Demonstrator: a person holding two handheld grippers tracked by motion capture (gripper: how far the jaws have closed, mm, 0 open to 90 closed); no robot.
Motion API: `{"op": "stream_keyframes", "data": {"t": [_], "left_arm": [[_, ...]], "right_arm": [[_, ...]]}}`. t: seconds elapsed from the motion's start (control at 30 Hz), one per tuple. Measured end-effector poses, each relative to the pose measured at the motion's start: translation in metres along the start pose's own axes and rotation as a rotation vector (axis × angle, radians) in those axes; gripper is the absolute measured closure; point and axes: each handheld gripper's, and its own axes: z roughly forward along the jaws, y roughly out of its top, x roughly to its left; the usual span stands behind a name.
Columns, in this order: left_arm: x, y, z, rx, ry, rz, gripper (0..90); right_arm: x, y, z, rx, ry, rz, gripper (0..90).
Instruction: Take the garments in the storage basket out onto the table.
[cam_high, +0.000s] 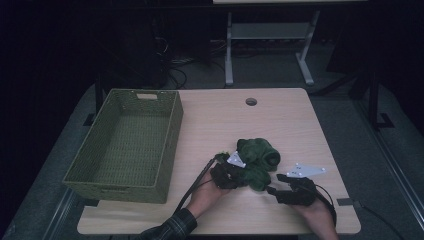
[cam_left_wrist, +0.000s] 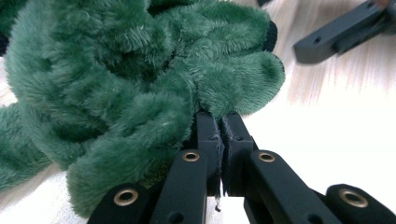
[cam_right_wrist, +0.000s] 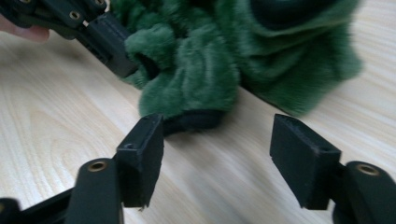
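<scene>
Left gripper (cam_left_wrist: 219, 122) pinches fluffy green plush fabric (cam_left_wrist: 140, 70); right gripper (cam_right_wrist: 217, 140) gapes wide.
We judge regrasp underway; next, right closes on black-trimmed edge (cam_right_wrist: 194, 120).

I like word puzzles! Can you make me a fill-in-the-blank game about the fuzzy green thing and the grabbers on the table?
1. The left gripper has its jaws ____ on the fuzzy green cloth.
2. The right gripper has its jaws ____, with nothing between them.
3. The woven basket stands at the ____ side of the table in the high view.
4. The cloth lies on the table, ____ the basket.

Missing words: shut; open; left; outside
</scene>
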Motion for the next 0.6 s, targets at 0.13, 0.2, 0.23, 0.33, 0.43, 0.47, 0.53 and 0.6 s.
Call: {"op": "stream_keyframes", "data": {"t": [0.13,0.2,0.23,0.33,0.43,0.47,0.53,0.6], "left_arm": [[-0.001,0.001,-0.007,-0.016,-0.013,-0.008,88.0],[-0.002,0.001,-0.011,-0.029,-0.019,-0.014,88.0],[-0.002,0.001,-0.011,-0.029,-0.019,-0.014,88.2],[-0.001,0.001,-0.02,-0.054,-0.034,-0.025,88.3],[-0.001,0.002,-0.028,-0.072,-0.037,-0.027,88.3],[0.0,0.002,-0.031,-0.08,-0.039,-0.027,88.3],[0.0,0.002,-0.035,-0.089,-0.041,-0.032,88.4],[0.001,0.002,-0.044,-0.109,-0.037,-0.034,88.4]], "right_arm": [[0.001,0.003,0.007,0.009,0.02,0.016,46.4],[0.0,0.004,0.008,-0.001,0.027,0.023,52.7],[-0.001,0.005,0.009,-0.004,0.031,0.03,57.3],[-0.002,0.008,0.01,-0.002,0.018,0.023,73.6],[-0.003,0.01,0.009,0.004,0.007,0.02,82.9],[-0.003,0.011,0.008,0.003,0.005,0.018,83.6],[-0.003,0.013,0.005,0.0,-0.001,0.009,84.4],[-0.003,0.015,0.002,-0.006,-0.017,-0.008,84.7]]}}
